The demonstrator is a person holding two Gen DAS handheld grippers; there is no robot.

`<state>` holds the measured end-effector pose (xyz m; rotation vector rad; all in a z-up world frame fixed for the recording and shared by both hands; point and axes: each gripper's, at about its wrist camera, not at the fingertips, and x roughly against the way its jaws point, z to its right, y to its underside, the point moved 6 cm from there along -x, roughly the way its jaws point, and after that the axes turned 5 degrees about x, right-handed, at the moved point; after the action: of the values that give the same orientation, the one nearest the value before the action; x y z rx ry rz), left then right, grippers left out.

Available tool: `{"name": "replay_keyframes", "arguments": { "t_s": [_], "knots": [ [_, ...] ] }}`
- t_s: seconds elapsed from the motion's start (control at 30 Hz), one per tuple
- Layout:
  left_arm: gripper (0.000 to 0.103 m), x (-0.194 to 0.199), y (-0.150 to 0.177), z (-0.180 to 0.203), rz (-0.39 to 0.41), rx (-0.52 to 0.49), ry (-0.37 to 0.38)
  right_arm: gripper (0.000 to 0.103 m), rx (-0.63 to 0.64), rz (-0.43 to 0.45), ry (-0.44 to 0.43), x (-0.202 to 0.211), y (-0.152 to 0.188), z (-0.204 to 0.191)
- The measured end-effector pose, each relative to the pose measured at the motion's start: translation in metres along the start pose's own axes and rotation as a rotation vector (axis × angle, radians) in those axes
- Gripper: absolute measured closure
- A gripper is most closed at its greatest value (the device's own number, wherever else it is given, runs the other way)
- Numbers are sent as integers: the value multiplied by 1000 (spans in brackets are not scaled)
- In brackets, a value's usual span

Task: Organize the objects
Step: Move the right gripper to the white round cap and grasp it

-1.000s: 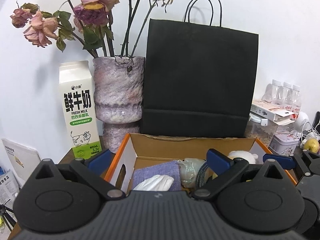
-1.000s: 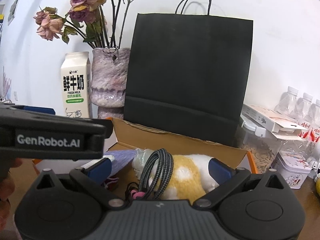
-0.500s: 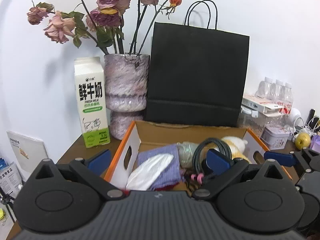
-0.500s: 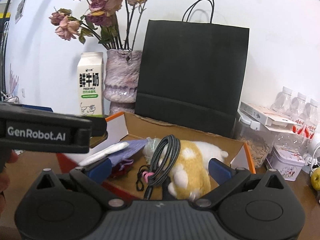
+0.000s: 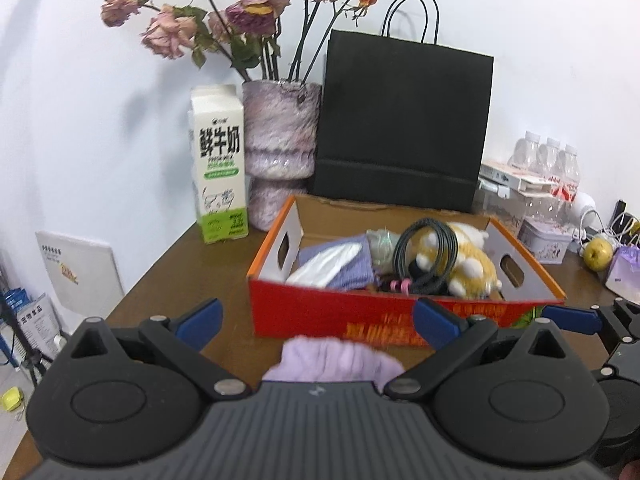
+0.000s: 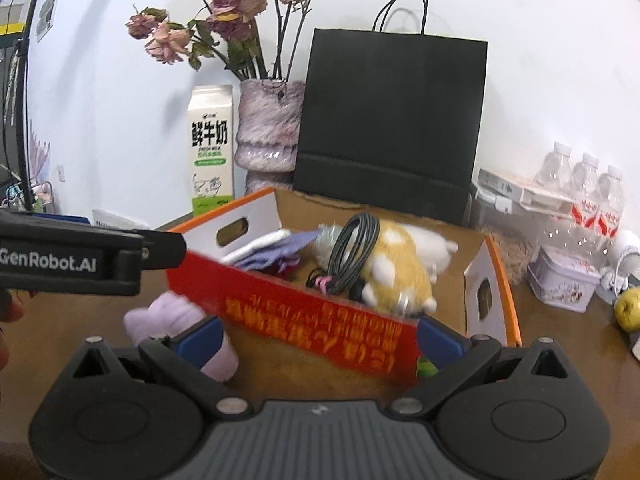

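Fluffy lilac cloth (image 5: 334, 360) lies on the brown wooden table (image 5: 192, 272), just before the red cardboard box (image 5: 360, 316) and low between the left gripper's (image 5: 316, 320) wide-spread, empty jaws. Right gripper (image 6: 320, 334) gapes empty too, cloth by its left finger.

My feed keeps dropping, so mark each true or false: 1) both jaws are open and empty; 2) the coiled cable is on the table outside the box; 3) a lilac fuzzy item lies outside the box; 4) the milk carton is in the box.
1) True: the left gripper and right gripper hold nothing.
2) False: the coiled cable lies inside the box, against the plush toy.
3) True: the lilac fuzzy item lies on the table in front of it.
4) False: the milk carton stands behind the box, beside the vase.
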<state>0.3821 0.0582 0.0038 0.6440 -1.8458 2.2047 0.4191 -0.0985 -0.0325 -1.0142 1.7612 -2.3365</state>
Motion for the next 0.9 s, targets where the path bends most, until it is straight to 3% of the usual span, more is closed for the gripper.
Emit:
{"name": "replay_keyframes", "arguments": {
  "t_s": [0.5, 0.9],
  "knots": [
    [0, 45, 70, -25, -96, 6, -11, 0, -6, -58, -52, 58, 54, -34],
    [0, 63, 97, -54, -138, 82, -12, 0, 17, -161, -91, 74, 100, -59]
  ]
}}
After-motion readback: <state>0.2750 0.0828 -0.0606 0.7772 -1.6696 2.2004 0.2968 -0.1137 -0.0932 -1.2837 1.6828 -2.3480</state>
